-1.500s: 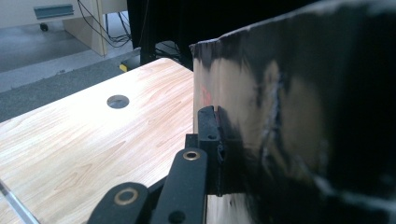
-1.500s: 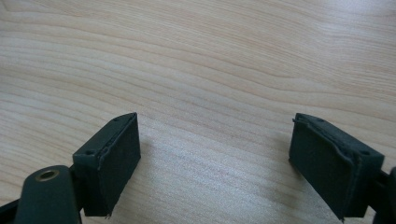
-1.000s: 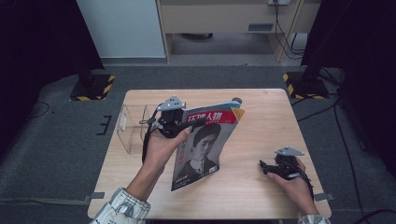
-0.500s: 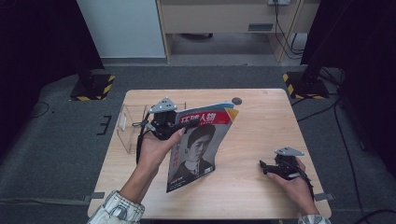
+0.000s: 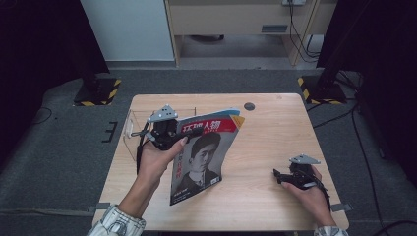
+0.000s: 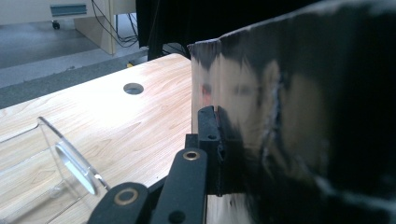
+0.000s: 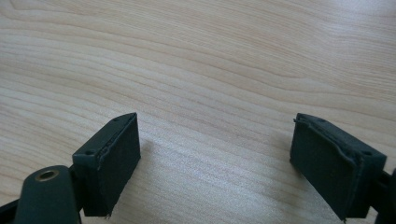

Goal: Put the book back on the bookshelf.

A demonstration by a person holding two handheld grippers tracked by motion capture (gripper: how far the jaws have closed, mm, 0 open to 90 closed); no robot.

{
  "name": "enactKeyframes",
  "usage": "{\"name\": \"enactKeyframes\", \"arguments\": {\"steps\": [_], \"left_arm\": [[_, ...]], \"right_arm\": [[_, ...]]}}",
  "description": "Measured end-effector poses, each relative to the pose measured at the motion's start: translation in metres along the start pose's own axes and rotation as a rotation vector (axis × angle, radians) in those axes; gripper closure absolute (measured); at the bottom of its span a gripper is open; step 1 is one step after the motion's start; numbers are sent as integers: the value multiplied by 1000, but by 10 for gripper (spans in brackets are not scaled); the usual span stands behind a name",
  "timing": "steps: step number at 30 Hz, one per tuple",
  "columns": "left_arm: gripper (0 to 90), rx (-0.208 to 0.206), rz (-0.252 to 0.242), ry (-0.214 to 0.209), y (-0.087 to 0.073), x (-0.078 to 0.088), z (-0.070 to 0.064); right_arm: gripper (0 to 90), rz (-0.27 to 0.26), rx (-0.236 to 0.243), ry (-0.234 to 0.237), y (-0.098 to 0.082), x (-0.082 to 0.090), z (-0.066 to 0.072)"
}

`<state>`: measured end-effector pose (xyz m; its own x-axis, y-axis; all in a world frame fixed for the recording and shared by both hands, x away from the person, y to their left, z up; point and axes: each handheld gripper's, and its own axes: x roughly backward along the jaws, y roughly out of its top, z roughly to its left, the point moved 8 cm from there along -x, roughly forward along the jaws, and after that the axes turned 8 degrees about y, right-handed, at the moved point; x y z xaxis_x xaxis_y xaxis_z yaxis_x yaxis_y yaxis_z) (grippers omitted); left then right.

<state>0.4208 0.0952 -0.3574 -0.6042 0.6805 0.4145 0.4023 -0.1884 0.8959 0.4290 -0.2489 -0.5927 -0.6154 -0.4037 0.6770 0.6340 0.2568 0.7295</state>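
Note:
A magazine [image 5: 201, 152] with a portrait on its cover and a red title band hangs tilted over the middle of the wooden table [image 5: 275, 128]. My left gripper [image 5: 181, 133] is shut on its upper left edge. In the left gripper view the glossy cover [image 6: 289, 116] stands right against the black jaw, pinched between the pads [image 6: 208, 130]. My right gripper [image 5: 277, 176] rests low at the table's right front, jaws pointing left. Its pads [image 7: 112, 158] stand wide apart over bare wood, and the right gripper [image 7: 215, 163] holds nothing.
A clear acrylic holder [image 5: 134, 129] stands at the table's left edge, just left of the left gripper; its curved wall [image 6: 70, 161] is close by. A round cable hole [image 5: 249, 106] lies at the back of the table. Grey carpet surrounds the table.
The left hand has carried the magazine leftward, closer to the clear holder. The right hand has stayed in place.

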Motion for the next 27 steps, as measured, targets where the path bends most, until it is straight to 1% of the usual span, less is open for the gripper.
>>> {"name": "enactKeyframes", "arguments": {"steps": [16,19,25,27], "left_arm": [[866,22,-19,31,-6,22,17],[866,29,-25,43,-8,28,22],[866,35,-28,60,-10,37,28],[866,44,-32,68,-11,41,31]], "right_arm": [[163,0,0,1,0,0,0],[164,0,0,0,0,0,0],[163,0,0,0,0,0,0],[162,-2,0,0,0,0,0]]}}
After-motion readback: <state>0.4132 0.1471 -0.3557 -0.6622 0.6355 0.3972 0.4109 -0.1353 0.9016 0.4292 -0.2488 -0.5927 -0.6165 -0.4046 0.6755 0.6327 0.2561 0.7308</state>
